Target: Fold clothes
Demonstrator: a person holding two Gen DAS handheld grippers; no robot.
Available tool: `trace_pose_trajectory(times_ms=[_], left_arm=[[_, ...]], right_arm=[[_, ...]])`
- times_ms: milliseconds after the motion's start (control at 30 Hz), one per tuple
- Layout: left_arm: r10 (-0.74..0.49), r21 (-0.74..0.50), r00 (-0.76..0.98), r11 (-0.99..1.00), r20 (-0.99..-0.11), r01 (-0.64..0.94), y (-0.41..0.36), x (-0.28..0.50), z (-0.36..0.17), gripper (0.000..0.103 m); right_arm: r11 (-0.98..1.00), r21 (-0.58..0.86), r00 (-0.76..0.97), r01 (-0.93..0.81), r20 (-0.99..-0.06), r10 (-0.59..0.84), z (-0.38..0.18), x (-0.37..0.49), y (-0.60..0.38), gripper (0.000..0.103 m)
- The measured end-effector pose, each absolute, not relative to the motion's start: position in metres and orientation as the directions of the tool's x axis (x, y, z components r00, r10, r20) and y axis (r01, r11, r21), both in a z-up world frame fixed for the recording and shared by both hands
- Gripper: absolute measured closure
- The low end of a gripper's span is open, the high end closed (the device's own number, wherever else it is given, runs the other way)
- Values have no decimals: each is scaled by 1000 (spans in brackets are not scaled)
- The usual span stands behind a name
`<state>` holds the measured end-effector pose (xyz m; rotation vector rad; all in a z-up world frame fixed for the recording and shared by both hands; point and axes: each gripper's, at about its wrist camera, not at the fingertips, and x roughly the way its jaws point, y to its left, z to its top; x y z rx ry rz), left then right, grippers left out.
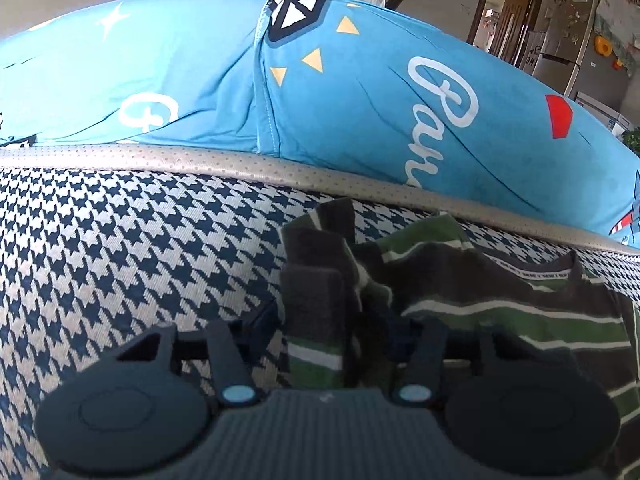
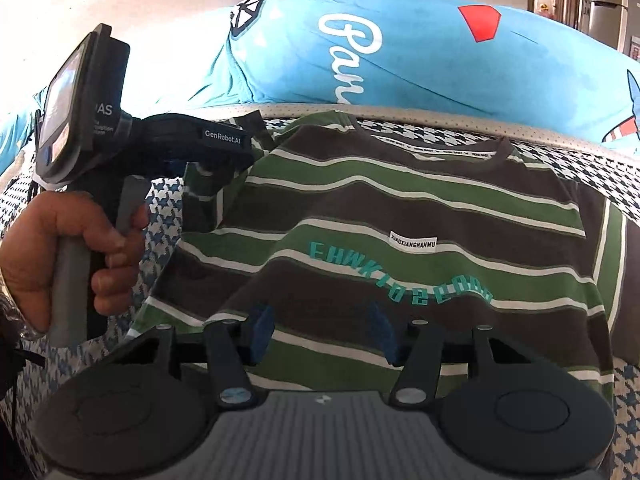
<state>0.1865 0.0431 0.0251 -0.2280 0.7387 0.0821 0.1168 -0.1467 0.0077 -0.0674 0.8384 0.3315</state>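
A green, dark grey and white striped T-shirt lies flat on a houndstooth-patterned surface, neck toward the far edge. In the left wrist view my left gripper is shut on the shirt's left sleeve, which bunches up between the fingers. The right wrist view shows that left gripper from the side, held by a hand at the shirt's left edge. My right gripper is open and empty, hovering just above the shirt's lower part, its blue-padded fingers spread apart.
A large blue cushion with white lettering runs along the far edge behind a grey piping strip. A door and a fridge stand in the room beyond. Houndstooth surface extends left of the shirt.
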Motion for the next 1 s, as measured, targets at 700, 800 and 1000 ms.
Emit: trace_pose_trajectory(times_ms=[700,800,1000], left_arm=[[149,62,836,989,-528,-137,12,177,49,93],[186,104,848,982,-496,-155,17,176,54,93],[233,143,821,972,-522,-185,33,181,45,93]], right_arm=[[952,67,614,-299,-750,246,4,120,-148,49],[953,68,616,-295,-749,245,4,120,-147,49],[948,74,608,-311,-751,258,3,123,-137,49]])
